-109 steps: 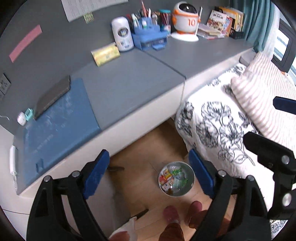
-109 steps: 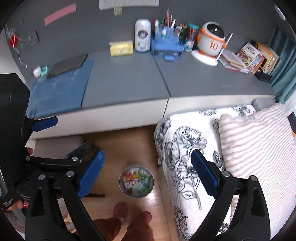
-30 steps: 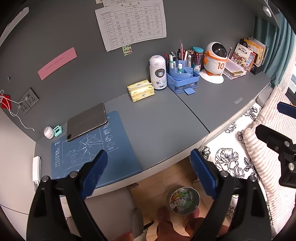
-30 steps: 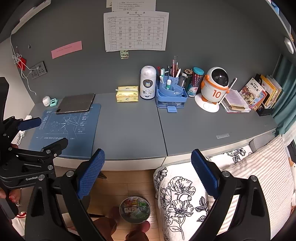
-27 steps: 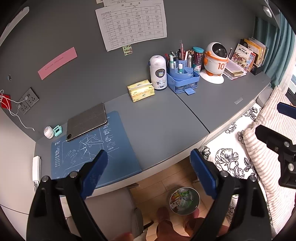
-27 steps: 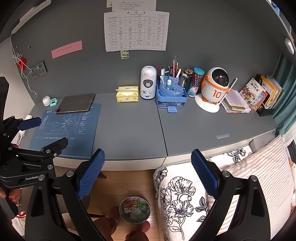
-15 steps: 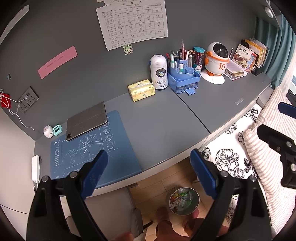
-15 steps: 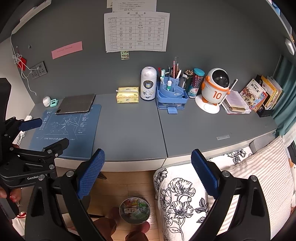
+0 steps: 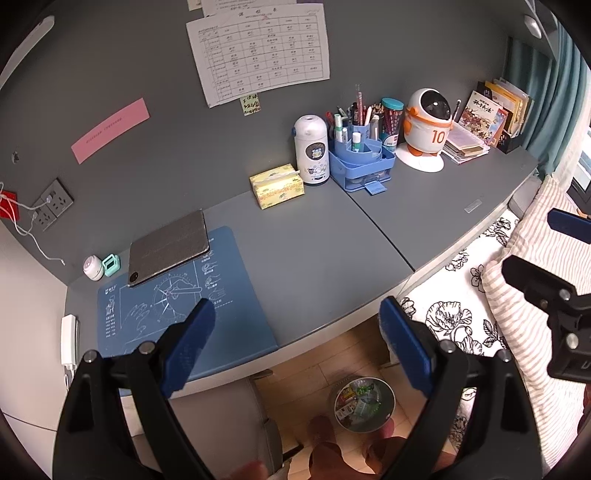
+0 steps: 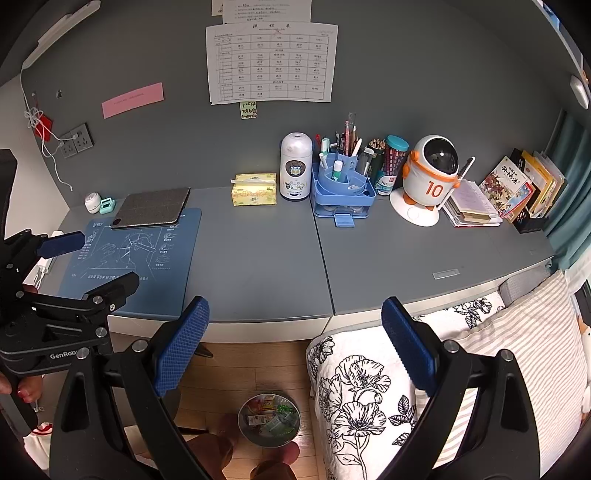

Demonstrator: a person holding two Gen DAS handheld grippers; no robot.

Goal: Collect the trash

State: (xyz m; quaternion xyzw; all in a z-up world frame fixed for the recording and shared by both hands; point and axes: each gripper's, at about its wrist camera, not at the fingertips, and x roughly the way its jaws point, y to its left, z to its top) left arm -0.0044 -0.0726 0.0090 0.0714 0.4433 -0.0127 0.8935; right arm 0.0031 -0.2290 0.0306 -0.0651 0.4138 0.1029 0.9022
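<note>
Both tools, left tool (image 9: 295,347) and right tool (image 10: 295,343), gape empty above the desk (image 10: 255,258).

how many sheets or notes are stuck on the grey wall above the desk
4, perhaps more beyond the frame: the white timetable sheet, another white sheet partly cut off above it, the small yellow-green sticky note below, and the pink paper strip to the left.

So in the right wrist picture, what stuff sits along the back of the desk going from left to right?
Small white round gadget → mint green clip-like thing → yellow tissue box → white rounded canister → blue plastic pen organiser → white and orange robot toy marked 10 → colourful stack of books.
</note>
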